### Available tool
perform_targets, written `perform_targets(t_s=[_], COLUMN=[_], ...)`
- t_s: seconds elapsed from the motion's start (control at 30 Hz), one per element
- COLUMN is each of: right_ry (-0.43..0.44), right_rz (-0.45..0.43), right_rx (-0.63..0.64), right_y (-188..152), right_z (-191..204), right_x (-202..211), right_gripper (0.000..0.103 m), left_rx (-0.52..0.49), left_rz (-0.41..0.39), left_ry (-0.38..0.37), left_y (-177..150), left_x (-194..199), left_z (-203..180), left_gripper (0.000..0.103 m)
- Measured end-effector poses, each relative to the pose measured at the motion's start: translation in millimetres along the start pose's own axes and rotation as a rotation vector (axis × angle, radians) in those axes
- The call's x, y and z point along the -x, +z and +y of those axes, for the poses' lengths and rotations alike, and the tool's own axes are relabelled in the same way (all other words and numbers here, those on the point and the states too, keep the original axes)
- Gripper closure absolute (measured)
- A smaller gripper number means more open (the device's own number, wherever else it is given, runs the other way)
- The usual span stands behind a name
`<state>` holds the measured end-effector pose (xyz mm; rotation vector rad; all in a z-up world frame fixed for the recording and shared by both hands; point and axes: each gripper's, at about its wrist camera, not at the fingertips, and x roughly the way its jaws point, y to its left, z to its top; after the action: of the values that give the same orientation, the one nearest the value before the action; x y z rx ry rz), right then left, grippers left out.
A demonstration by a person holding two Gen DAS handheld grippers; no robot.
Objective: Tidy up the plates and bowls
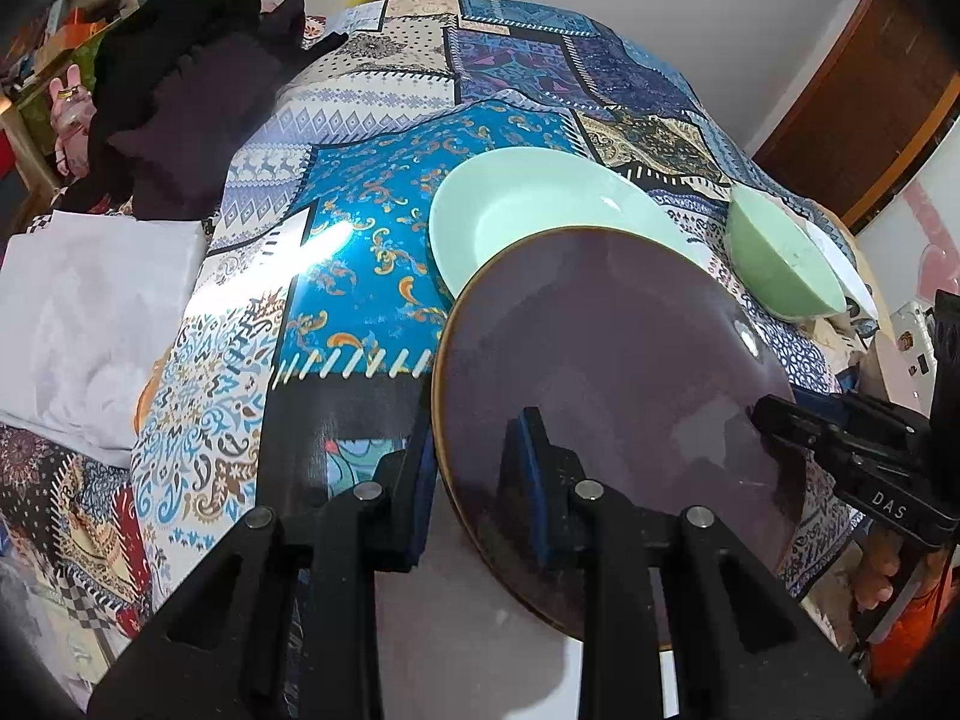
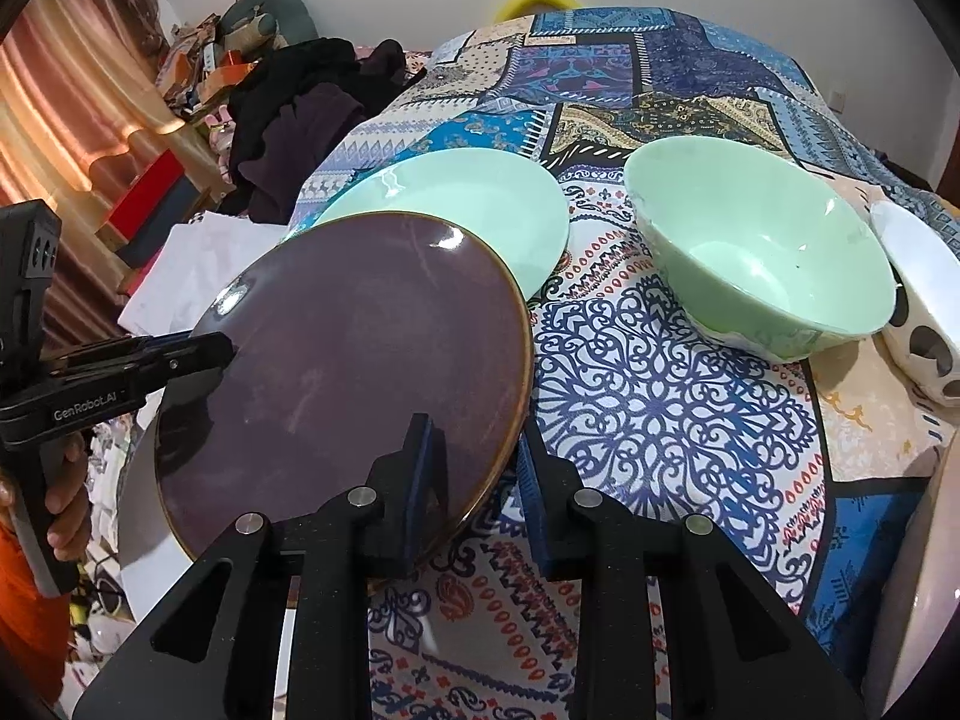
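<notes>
A dark purple plate with a brown rim is held between both grippers above the patterned tablecloth. My left gripper is shut on its left rim. My right gripper is shut on its right rim; the plate also shows in the right wrist view. The far edge of the purple plate overlaps a pale green plate, also seen in the right wrist view. A pale green bowl stands to the right, and it also shows in the left wrist view.
A white bowl with black spots stands right of the green bowl. Dark clothes lie at the table's far left. A white folded cloth lies at the left edge. The table ends close below the grippers.
</notes>
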<state>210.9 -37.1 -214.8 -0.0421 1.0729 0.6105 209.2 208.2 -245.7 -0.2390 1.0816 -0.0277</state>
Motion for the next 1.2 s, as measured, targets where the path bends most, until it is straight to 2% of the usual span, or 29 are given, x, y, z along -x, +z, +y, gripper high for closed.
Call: perform_targets(t_s=[0.53, 0.97, 1.2], right_ry=[0.003, -0.019, -0.030], right_rz=[-0.063, -0.127, -0.137], right_rx=[0.009, 0.001, -0.018], right_y=[-10.1, -31.7, -50.5], right_z=[4.2, -2.3, -15.1], right_x=[47.6, 97.7, 112.8], right_gripper=[0.078, 0.078, 0.078], left_rx=[-0.016, -0.057, -0.072], left_rz=[-0.056, -0.107, -0.112], left_ry=[0.013, 0.003, -0.009], left_y=[-17.3, -36.0, -47.9], left_x=[43.0, 90.2, 100.6], left_z=[-25.6, -70.1, -95.3], left_gripper=[0.077, 0.077, 0.077])
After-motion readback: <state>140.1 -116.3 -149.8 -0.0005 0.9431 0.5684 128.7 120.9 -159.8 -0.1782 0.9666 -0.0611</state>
